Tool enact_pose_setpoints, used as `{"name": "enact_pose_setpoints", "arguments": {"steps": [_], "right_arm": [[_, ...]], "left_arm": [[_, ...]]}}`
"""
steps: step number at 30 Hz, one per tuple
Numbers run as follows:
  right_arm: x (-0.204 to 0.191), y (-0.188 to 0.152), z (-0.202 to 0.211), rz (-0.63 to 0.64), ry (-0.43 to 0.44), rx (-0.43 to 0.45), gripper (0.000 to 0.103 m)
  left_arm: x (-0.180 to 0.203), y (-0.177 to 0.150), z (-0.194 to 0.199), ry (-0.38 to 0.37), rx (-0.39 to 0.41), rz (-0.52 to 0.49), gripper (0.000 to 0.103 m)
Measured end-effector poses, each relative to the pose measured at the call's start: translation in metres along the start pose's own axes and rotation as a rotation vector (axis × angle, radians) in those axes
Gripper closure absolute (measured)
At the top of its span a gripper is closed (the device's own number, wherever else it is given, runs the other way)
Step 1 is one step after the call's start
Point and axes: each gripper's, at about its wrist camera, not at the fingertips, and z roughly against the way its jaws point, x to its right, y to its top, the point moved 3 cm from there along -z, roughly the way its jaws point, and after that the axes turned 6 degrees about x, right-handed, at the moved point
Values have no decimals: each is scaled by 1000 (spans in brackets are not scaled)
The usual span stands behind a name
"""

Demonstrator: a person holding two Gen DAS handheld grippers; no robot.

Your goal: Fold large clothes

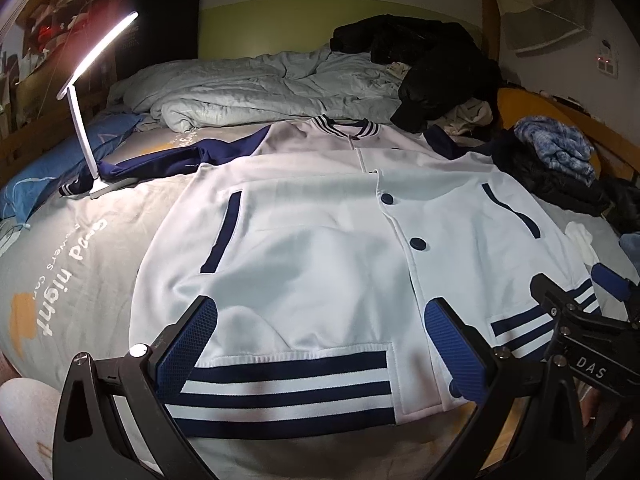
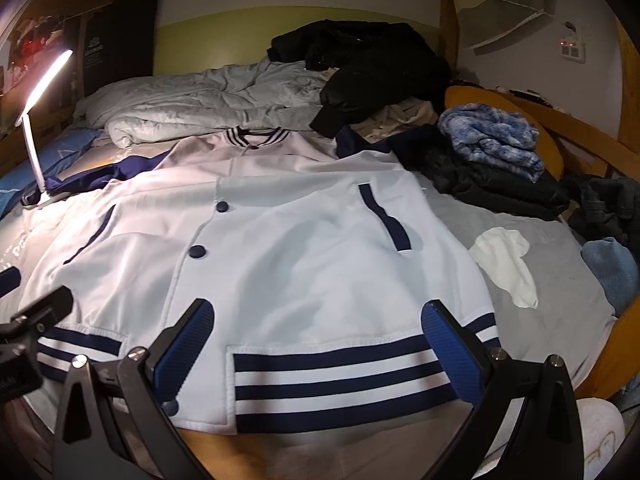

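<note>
Striped hem (image 1: pixel 288 396) between spread left tool (image 1: pixel 320 344); right tool (image 2: pixel 318 350) likewise spread (nothing pinched). White sock (image 2: pixel 506 266) only in right view.

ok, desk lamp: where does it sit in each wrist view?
Left wrist: desk lamp stands upper left, its base on the jacket's navy sleeve.
Right wrist: desk lamp at the far left edge, base by the same sleeve.
Shared landmark: the jacket's striped collar.

This is a bedroom at home: a bed (image 1: pixel 80 280) with a rumpled quilt (image 1: pixel 248 92), a lit lamp (image 1: pixel 100 80) and piles of clothes (image 2: pixel 488 144).
</note>
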Motion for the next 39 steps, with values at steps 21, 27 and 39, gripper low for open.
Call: {"name": "enact_pose_setpoints", "arguments": {"steps": [21,27,39], "right_arm": [[1,-4,-9,-4,29,-77,0],[0,-5,-10,13,18,-77,0],[1,-5,-9,14,11,-82,0]], "left_arm": [[-8,2,-5,-7,-28,30,0],[-7,2,-3,5,-17,4,0],[2,9,11,7,83,-48,0]]}}
